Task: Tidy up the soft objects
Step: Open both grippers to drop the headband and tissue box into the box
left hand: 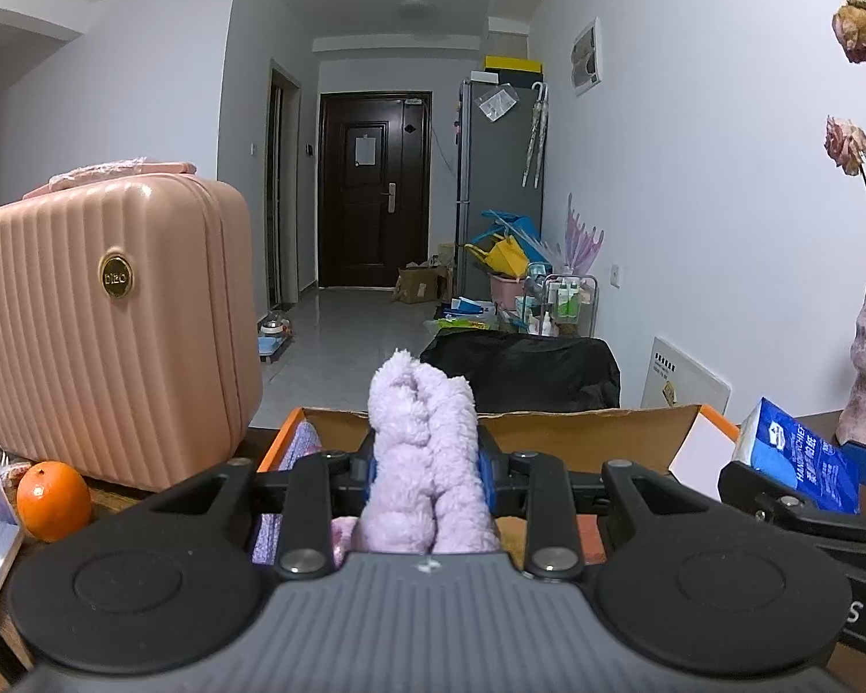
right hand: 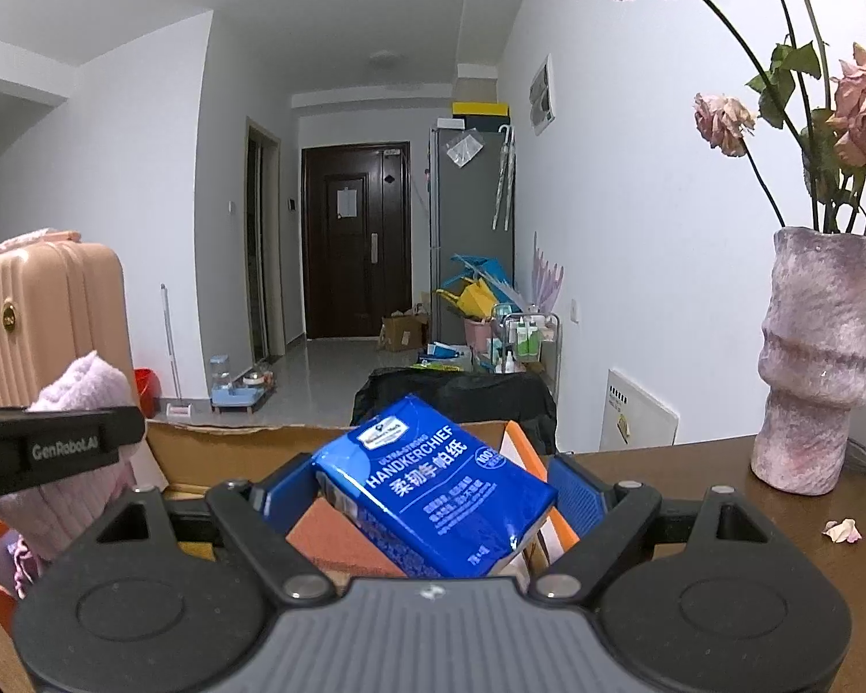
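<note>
Left of the cardboard box stands a pink ribbed case with an orange at its foot. Over the box's left half, the left gripper points slightly downward, clenched on a fluffy lilac towel. Over the box's right half, the right gripper tilts likewise, jaws wide yet grasping a blue handkerchief pack. Right of the box stands a pink vase of wilted roses.

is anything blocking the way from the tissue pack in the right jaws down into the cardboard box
Nothing visible does. The blue tissue pack sits in the right gripper right above the open cardboard box. The lavender plush in the left gripper is off to its left.
</note>
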The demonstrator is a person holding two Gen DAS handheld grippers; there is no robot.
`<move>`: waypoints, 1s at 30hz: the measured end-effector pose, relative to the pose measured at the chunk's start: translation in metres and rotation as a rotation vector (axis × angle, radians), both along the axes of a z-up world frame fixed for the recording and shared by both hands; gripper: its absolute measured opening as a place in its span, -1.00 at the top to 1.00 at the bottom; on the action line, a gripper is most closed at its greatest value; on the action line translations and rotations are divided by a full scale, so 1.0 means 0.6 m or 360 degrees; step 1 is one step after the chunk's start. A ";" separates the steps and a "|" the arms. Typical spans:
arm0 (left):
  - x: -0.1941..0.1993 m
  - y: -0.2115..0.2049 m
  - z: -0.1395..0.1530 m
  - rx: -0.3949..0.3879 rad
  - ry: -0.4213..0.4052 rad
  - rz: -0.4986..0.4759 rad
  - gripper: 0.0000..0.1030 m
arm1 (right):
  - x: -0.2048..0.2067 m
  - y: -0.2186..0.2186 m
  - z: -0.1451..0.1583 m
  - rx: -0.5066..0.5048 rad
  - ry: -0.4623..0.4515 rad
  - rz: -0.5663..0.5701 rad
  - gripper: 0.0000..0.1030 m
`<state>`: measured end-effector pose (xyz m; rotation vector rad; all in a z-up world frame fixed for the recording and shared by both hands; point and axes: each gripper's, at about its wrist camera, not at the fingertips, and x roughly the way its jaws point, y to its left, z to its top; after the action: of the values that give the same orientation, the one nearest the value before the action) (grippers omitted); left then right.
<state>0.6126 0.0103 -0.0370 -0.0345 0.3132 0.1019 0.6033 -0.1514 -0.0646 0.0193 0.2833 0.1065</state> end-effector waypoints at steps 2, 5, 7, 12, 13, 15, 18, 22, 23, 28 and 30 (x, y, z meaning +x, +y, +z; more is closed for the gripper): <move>-0.001 -0.001 -0.002 0.0007 0.0000 -0.0008 0.40 | 0.001 0.000 -0.002 -0.0005 0.0008 0.0000 -0.67; 0.000 0.000 -0.002 0.0006 -0.0001 -0.0016 0.39 | 0.002 -0.001 -0.002 -0.0009 0.0017 0.0002 -0.67; 0.000 0.002 -0.002 -0.0010 0.0004 -0.0033 0.32 | 0.001 -0.001 -0.003 -0.0011 0.0025 0.0005 -0.68; 0.003 0.011 -0.002 -0.0016 0.0008 -0.0015 -0.24 | 0.009 -0.006 -0.006 -0.0007 0.0068 0.0002 -0.70; 0.002 0.012 -0.003 -0.0018 0.0006 -0.0007 -0.33 | 0.011 -0.007 -0.006 -0.0003 0.0081 0.0000 -0.71; -0.002 0.013 -0.001 -0.0016 -0.0012 0.0028 -0.69 | 0.012 -0.011 -0.007 0.0006 0.0087 -0.0016 -0.77; -0.007 0.019 0.000 -0.0022 -0.0033 0.0076 -0.95 | 0.010 -0.016 -0.006 0.0012 0.0060 -0.0071 -0.99; -0.010 0.026 0.002 -0.0057 -0.0037 0.0120 -1.00 | 0.009 -0.024 -0.004 0.0042 0.0055 -0.0093 -1.00; -0.008 0.028 0.003 -0.0058 -0.0031 0.0126 -1.00 | 0.010 -0.025 -0.004 0.0047 0.0057 -0.0096 -1.00; -0.007 0.030 0.004 -0.0056 -0.0020 0.0149 -1.00 | 0.009 -0.027 -0.003 0.0051 0.0055 -0.0094 -1.00; -0.010 0.029 0.005 -0.0055 -0.0022 0.0153 -1.00 | 0.007 -0.024 -0.003 0.0049 0.0052 -0.0095 -1.00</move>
<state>0.6066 0.0278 -0.0343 -0.0845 0.2995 0.1915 0.6074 -0.1661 -0.0667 0.0599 0.3137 0.0514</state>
